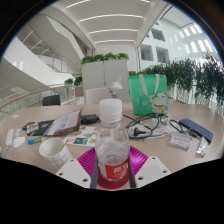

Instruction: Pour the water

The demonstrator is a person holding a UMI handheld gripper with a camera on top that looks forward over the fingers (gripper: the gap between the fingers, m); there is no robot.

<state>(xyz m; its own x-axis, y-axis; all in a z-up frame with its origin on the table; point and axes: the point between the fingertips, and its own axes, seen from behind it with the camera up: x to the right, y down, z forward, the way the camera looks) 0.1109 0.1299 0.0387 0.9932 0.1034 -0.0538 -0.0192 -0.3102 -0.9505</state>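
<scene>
i have the claw (113,170) pinching a clear water bottle (113,148), white cap, red label, water inside. a white cup (54,152) sits on the table (160,150) just left of the fingers.

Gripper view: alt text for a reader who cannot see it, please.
The claw is shut on a clear water bottle with a white cap and red label, held upright above a cluttered table. A white cup stands beside it.

Clear plastic bottle (113,150) between the fingers: white cap, red label. Finger pads (87,161): magenta. White ceramic cup (54,152) beside the left finger. Green tote bag (147,92) beyond the bottle. Round tabletop (160,150): pale beige.
</scene>
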